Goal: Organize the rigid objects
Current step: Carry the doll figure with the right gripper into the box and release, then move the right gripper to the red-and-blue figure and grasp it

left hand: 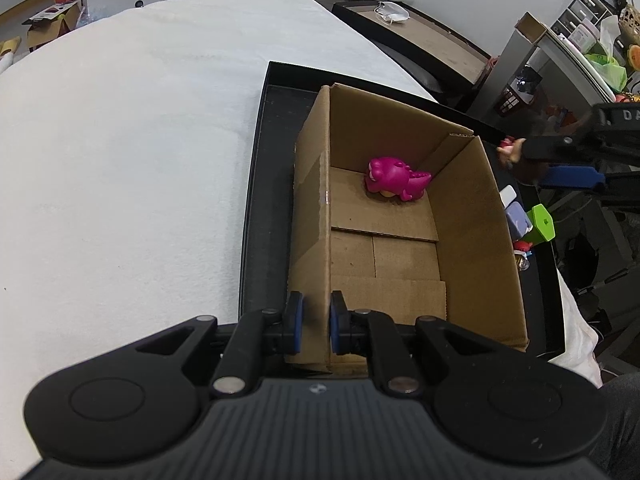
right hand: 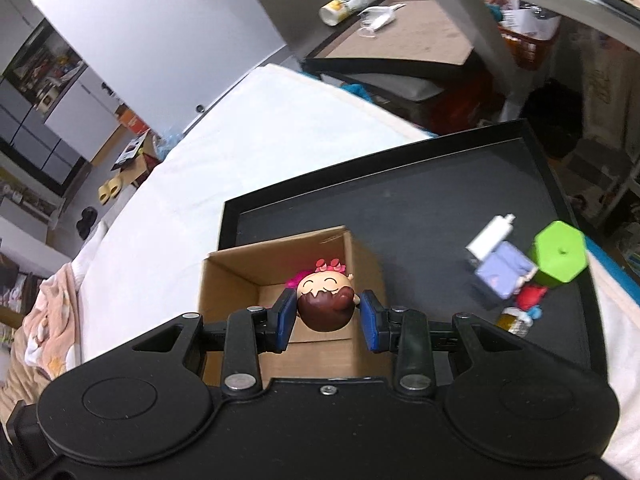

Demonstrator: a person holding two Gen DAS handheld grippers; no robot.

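Right wrist: doll (right hand: 326, 298) clamped in right jaws above box (right hand: 240, 276). Left jaws clenched on box wall. Dino (left hand: 396, 179) boxed; roughly four items (right hand: 516, 276) left.

The cardboard box (left hand: 404, 216) lies open on top, only a pink toy (left hand: 398, 179) in its far corner.

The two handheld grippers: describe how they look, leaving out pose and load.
The left gripper and right gripper look alike: matte black plastic bodies with a ribbed grey centre panel, round recessed discs on each side, angled black link arms with silver pivot pins, and a small centre screw. Each finger ends in a flat blue pad. No cables or sleeves show.
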